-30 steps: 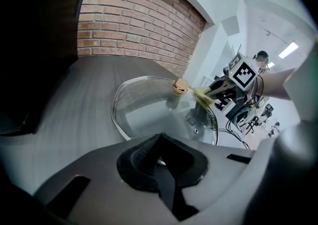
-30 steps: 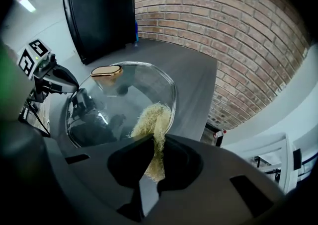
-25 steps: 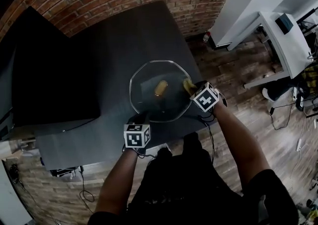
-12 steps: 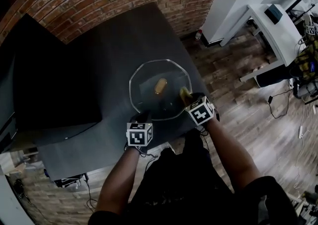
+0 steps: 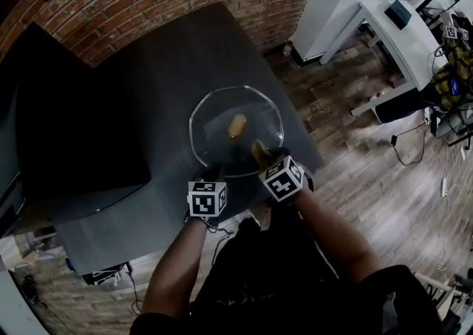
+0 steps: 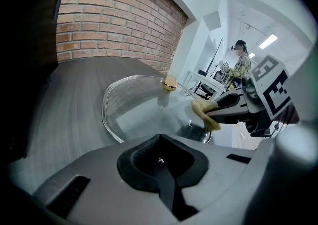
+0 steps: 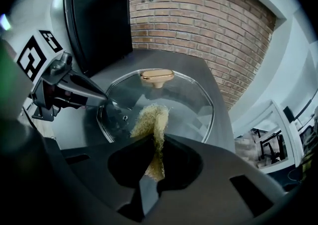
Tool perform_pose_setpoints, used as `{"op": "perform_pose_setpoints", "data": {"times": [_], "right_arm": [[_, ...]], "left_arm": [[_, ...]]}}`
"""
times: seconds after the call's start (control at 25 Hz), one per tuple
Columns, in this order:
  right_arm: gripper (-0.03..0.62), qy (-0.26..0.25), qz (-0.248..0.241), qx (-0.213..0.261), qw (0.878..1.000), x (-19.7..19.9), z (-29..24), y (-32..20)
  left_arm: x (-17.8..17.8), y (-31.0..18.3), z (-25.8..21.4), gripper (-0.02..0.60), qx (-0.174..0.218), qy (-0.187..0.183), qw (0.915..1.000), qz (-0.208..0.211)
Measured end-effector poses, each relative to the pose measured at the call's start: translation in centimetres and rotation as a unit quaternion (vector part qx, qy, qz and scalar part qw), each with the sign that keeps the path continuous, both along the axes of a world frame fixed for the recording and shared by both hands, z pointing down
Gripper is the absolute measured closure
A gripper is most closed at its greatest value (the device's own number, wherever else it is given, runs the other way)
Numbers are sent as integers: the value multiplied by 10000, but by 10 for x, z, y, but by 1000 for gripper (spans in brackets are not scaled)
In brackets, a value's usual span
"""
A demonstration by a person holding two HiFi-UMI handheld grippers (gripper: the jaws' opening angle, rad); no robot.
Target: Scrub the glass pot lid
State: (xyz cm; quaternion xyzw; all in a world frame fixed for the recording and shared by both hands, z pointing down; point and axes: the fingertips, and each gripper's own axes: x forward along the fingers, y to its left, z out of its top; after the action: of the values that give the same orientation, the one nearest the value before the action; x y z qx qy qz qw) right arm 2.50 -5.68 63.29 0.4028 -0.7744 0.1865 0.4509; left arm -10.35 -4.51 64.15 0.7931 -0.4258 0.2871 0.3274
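Lid (image 5: pixel 235 134) mid-frame on table (image 5: pixel 148 67), knob (image 5: pixel 236 125) above both grippers; left gripper (image 5: pixel 212 172) pinches lid's lower rim, right gripper (image 5: pixel 259 153), clamped on pad (image 7: pixel 151 119), over glass lower right of knob, the nearer.

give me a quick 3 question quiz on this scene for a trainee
1. True or false: the right gripper holds a scrub pad.
2. What does the left gripper clamp? A) the pad B) the rim of the lid C) nothing
3. Fill in: the lid lies on a dark ___.

Key: 1 true; 2 B; 3 table.
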Motion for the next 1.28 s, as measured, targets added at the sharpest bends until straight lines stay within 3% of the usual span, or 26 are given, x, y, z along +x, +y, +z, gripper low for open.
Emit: {"op": "perform_pose_setpoints", "data": {"times": [0.52,0.84,1.12,1.28], "right_arm": [[548,-89,-887,52,9960,-80,1,29],[548,-218,-1103,-27,9937,-96,3,30],[546,-902,-862,-182,9920,-93,2,31],[546,-1443,-719,128,9868,-89,-18,24]], "left_arm": [[1,1,1,548,-7,-79,10000,34],[0,2,-1,548,-34,-18,10000,-18],[-4,6,1,548,-66,-60,10000,38],[-13,5,-18,548,398,-117,9991,-69]]}}
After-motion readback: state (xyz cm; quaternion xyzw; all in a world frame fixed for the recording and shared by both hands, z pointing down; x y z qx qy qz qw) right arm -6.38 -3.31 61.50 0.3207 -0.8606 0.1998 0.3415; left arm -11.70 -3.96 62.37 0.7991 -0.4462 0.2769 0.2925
